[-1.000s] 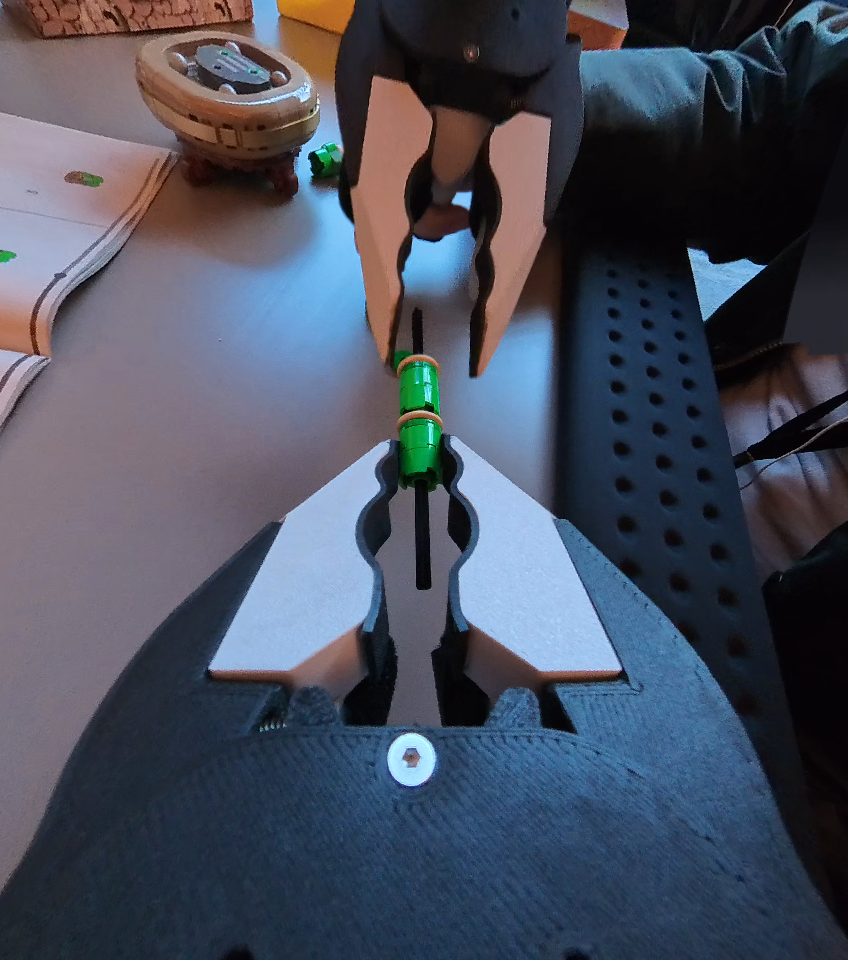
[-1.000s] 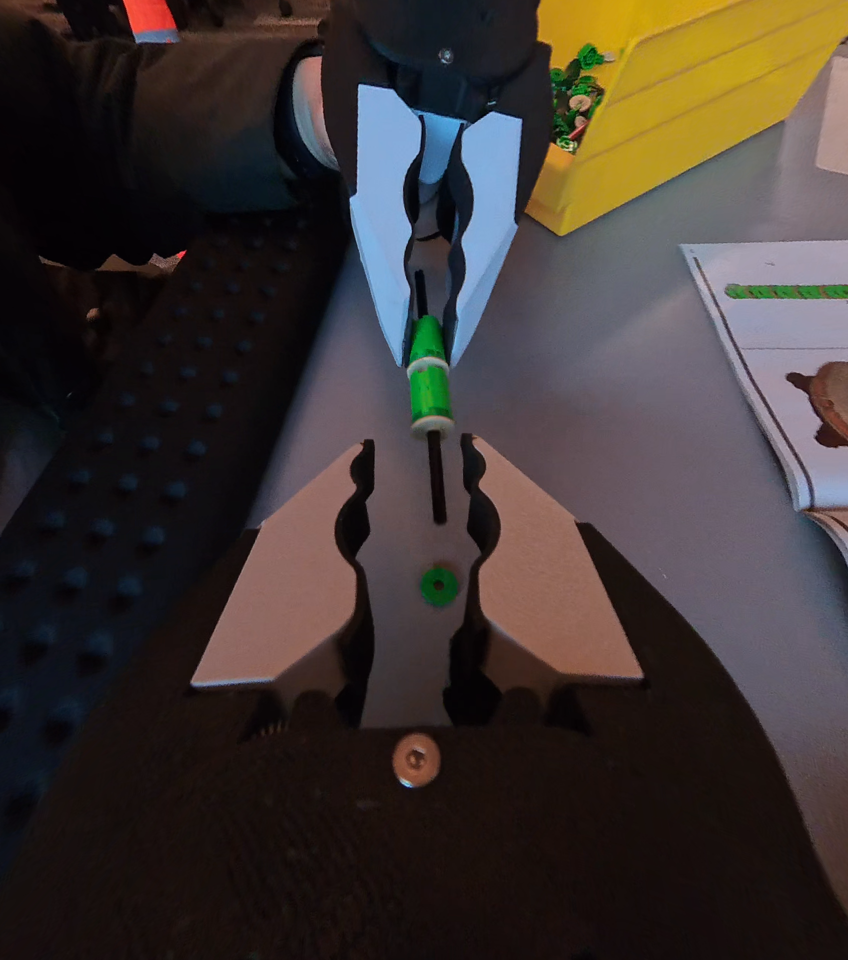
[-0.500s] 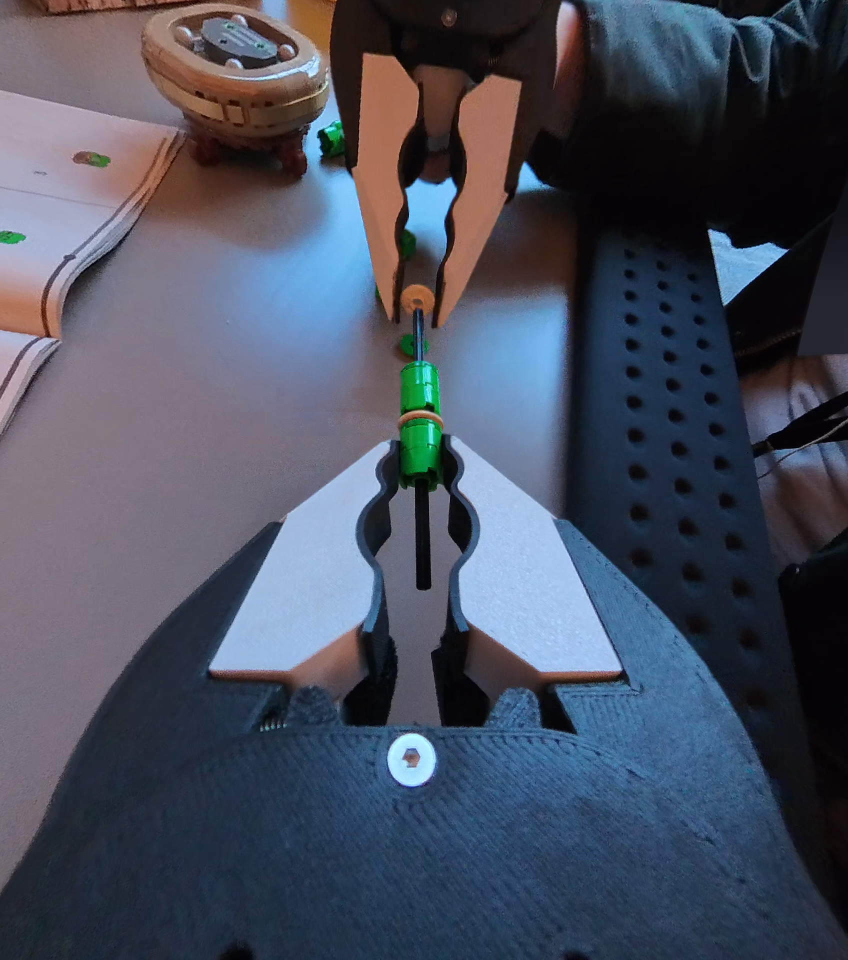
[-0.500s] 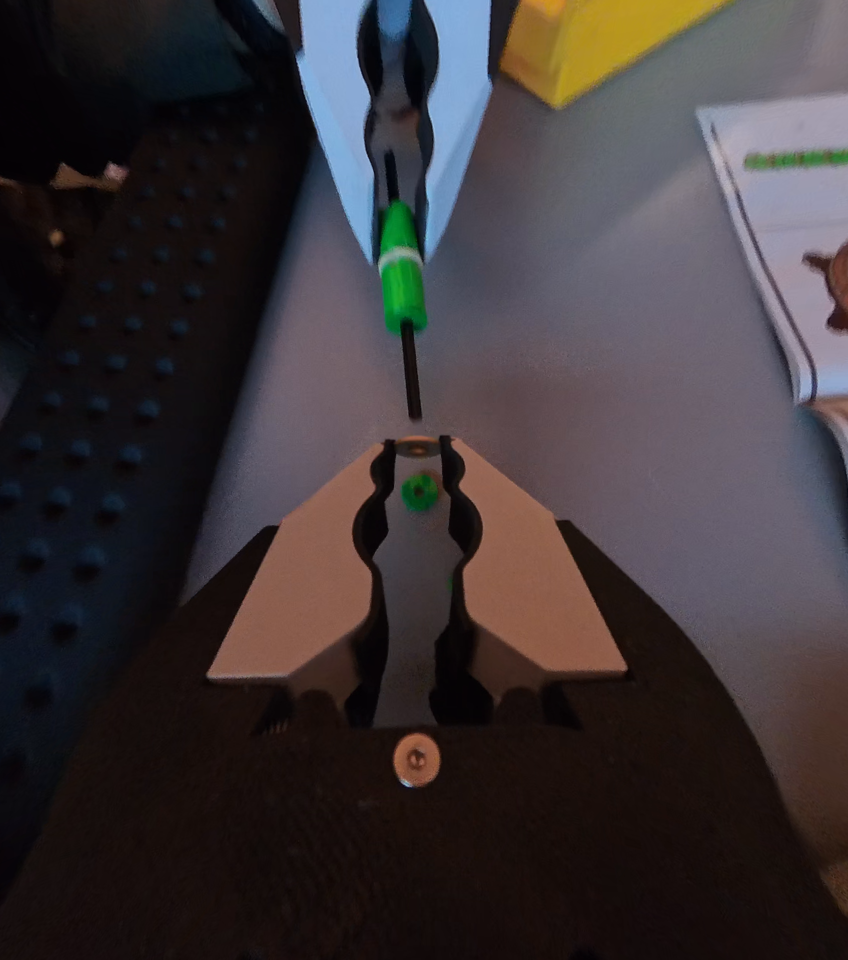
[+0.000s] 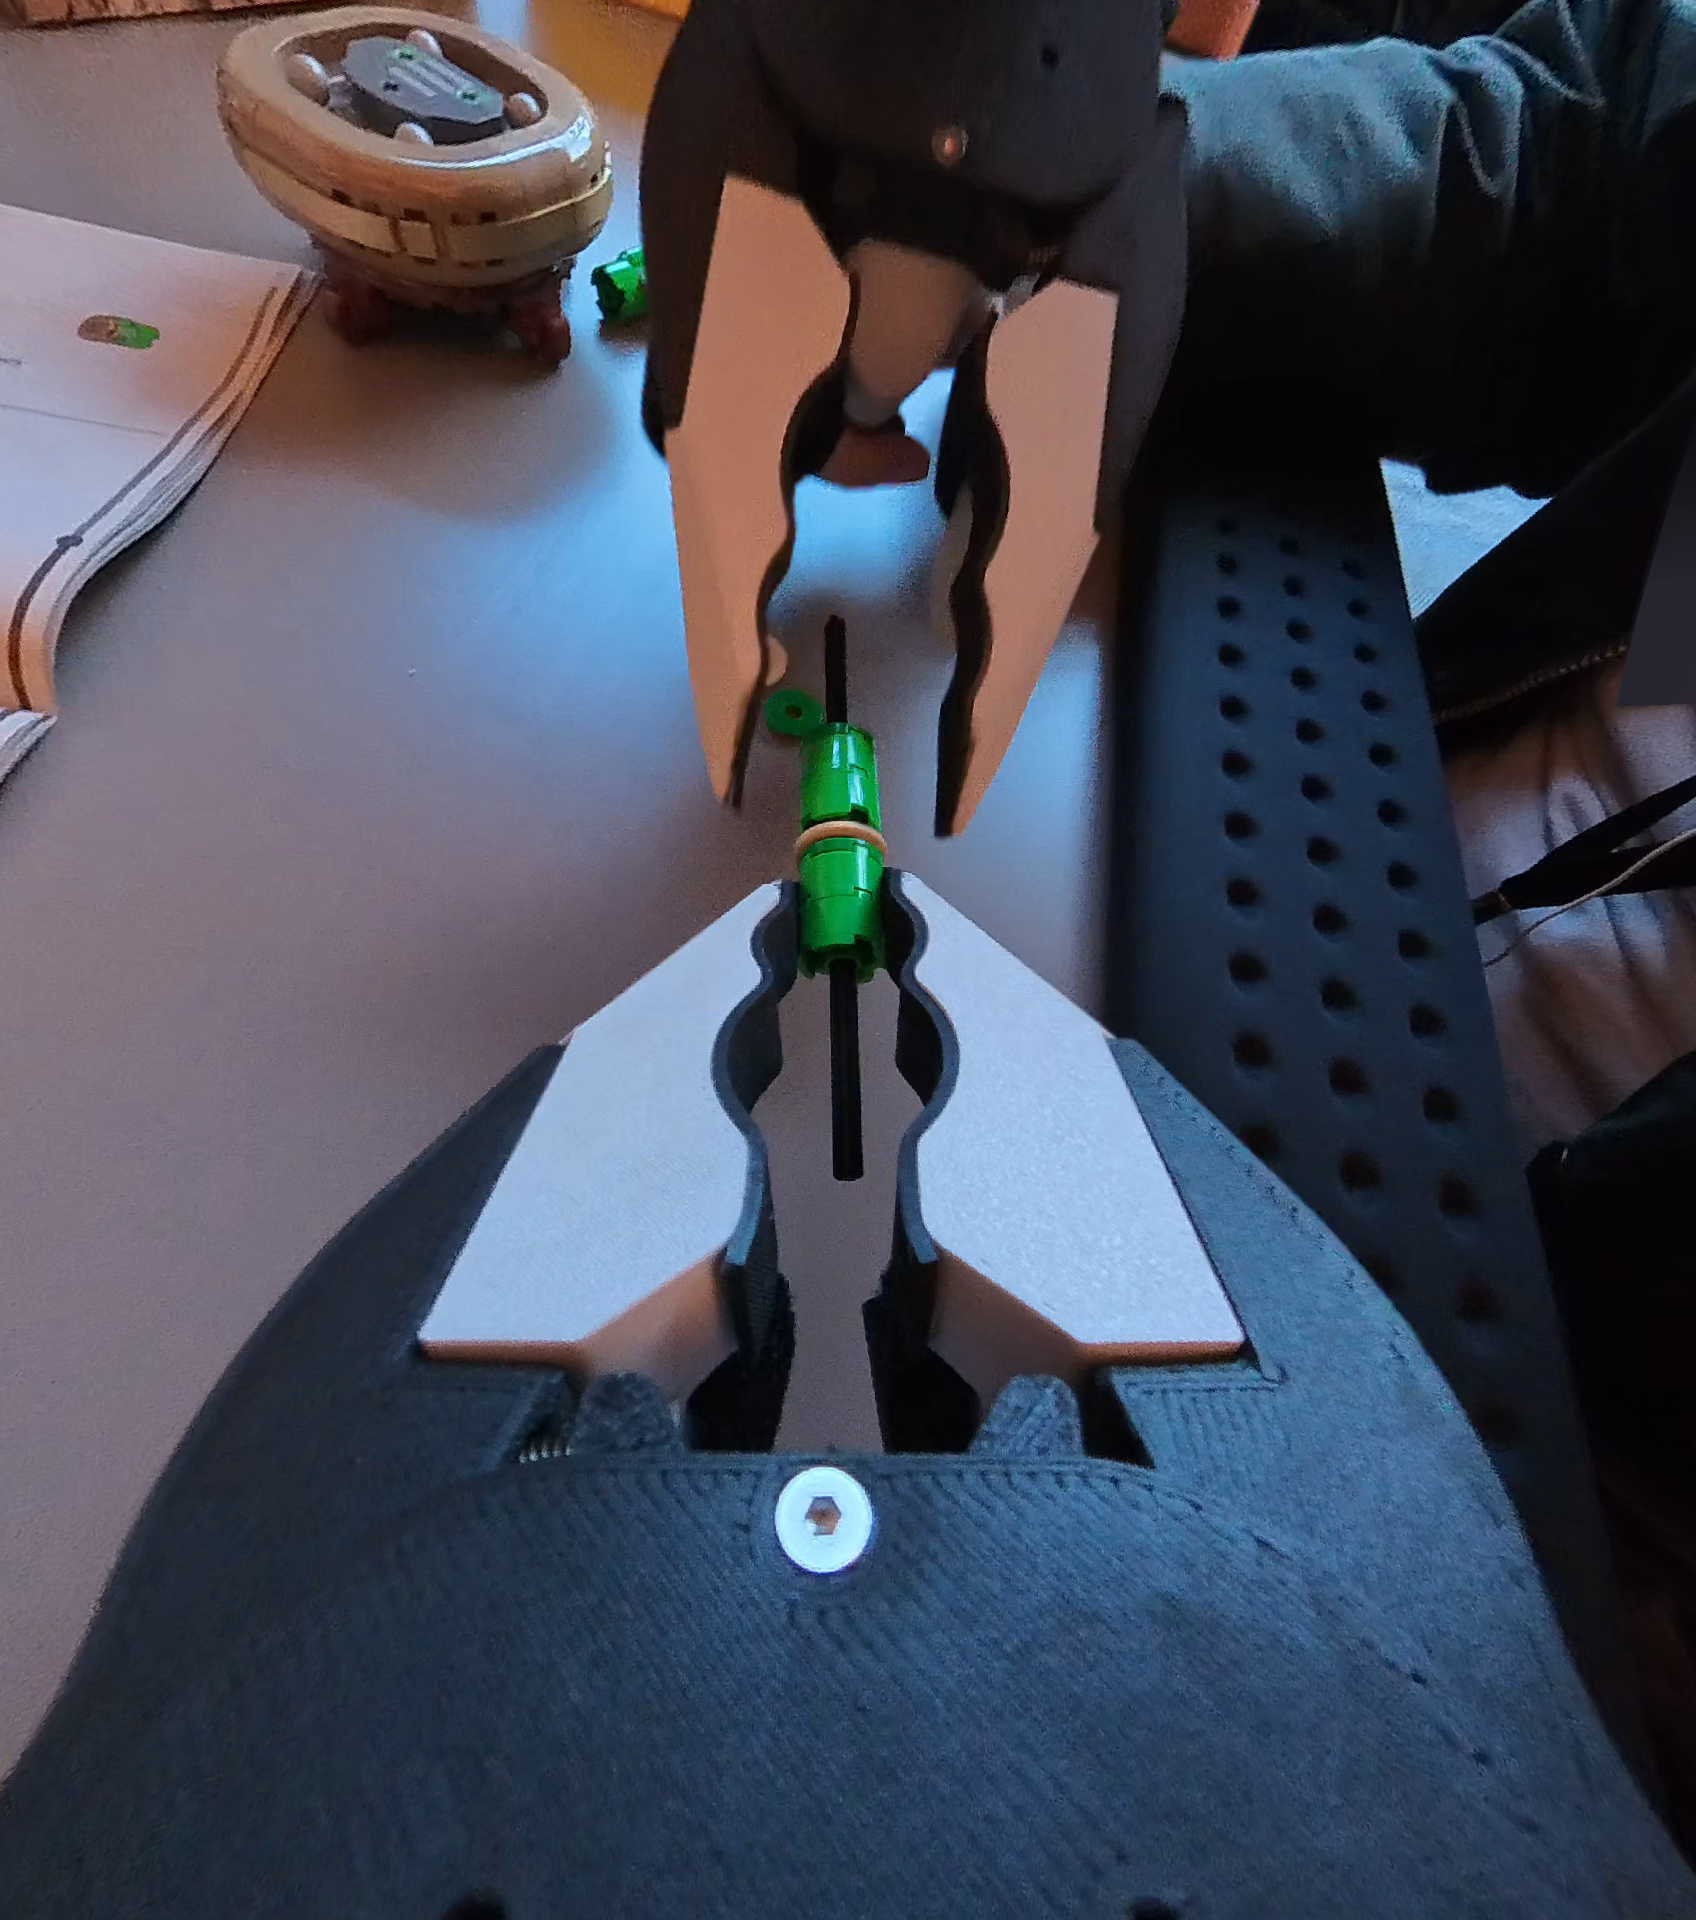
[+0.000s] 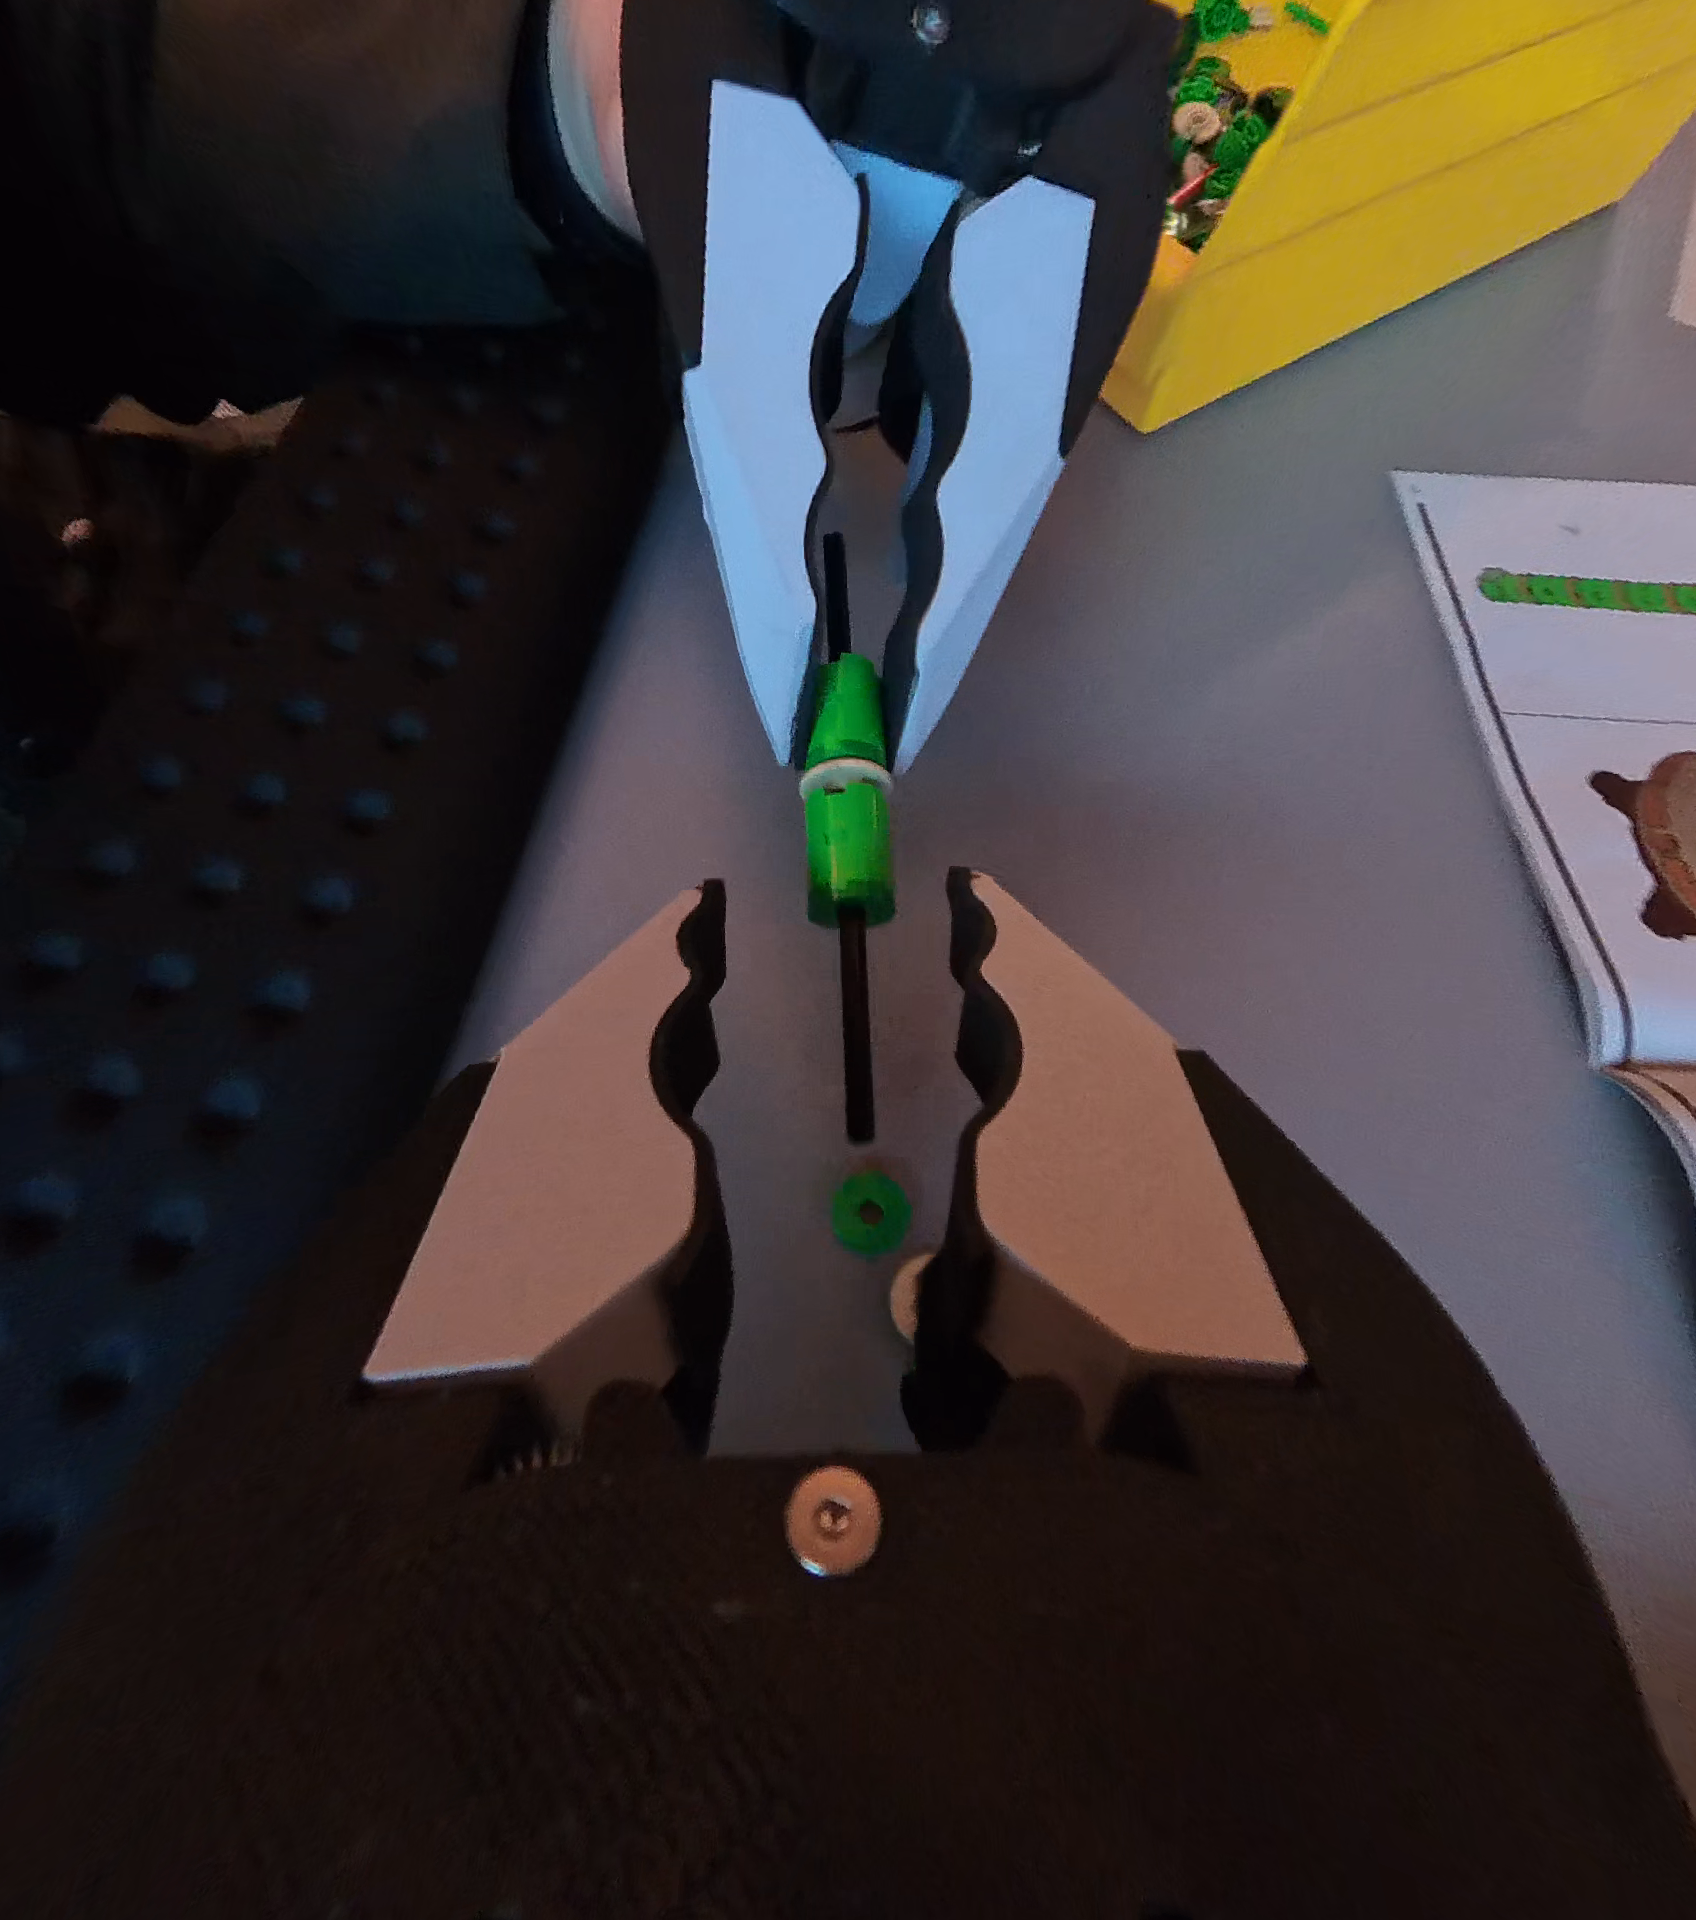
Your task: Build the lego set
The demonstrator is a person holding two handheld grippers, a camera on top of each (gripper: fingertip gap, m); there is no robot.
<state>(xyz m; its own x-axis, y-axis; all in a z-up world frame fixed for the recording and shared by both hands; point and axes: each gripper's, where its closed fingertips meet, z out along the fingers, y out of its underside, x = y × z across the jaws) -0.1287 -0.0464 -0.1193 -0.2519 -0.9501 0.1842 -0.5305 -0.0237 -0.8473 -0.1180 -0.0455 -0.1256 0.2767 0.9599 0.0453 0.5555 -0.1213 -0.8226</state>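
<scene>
A: The left gripper (image 5: 836, 914) is clamped by its tips on the green sleeves of the axle assembly (image 5: 839, 831), held above the grey table (image 5: 387, 790). The right gripper (image 6: 839, 894) faces it with jaws spread and nothing between them.

B: How does the black axle (image 6: 854, 1029) lie?

A: Lengthways along both grippers' centre lines, one bare end pointing back between the left gripper's fingers, the other reaching in between the right gripper's fingers (image 6: 574, 1164).

B: So the right gripper is the free one. What's nearest to it?

A: A loose green ring (image 6: 870, 1210) lies flat on the table, just past the axle's tip. A pale round piece (image 6: 901, 1294) shows beside the right gripper's inner edge; I can't tell what it is.

B: I'd judge the ring must be lifted and turned hole-on to that axis.
</scene>
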